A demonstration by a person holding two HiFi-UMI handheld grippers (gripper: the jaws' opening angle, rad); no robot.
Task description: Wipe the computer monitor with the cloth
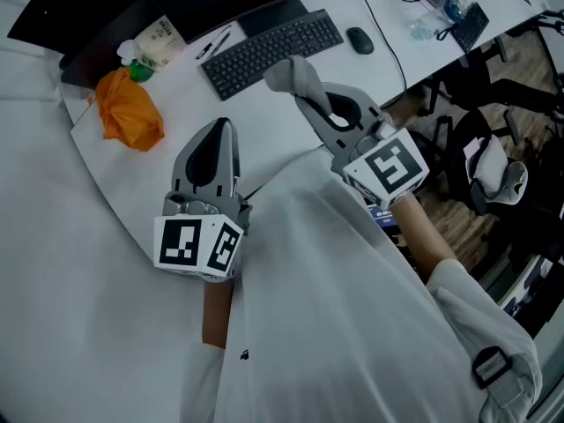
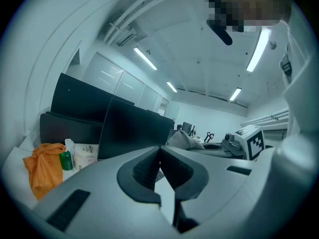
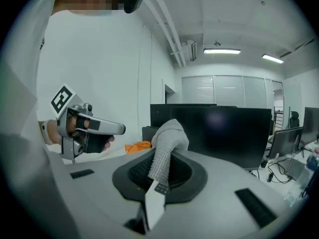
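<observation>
A grey cloth [image 1: 297,75] sticks out of my right gripper [image 1: 310,93], whose jaws are shut on it; the cloth [image 3: 167,143] stands up between them in the right gripper view. The dark monitor [image 3: 227,133] rises ahead of that gripper, and its lower edge [image 1: 220,3] runs along the top of the head view. My left gripper [image 1: 214,139] hovers over the white desk [image 1: 264,122], jaws shut with nothing between them. The monitor [image 2: 134,128] also shows in the left gripper view.
A black keyboard [image 1: 271,49] and mouse [image 1: 359,39] lie in front of the monitor. An orange cloth [image 1: 129,110], a small green bottle [image 1: 141,70] and a white packet [image 1: 161,40] sit at the desk's left. A chair with white items [image 1: 493,170] stands at the right.
</observation>
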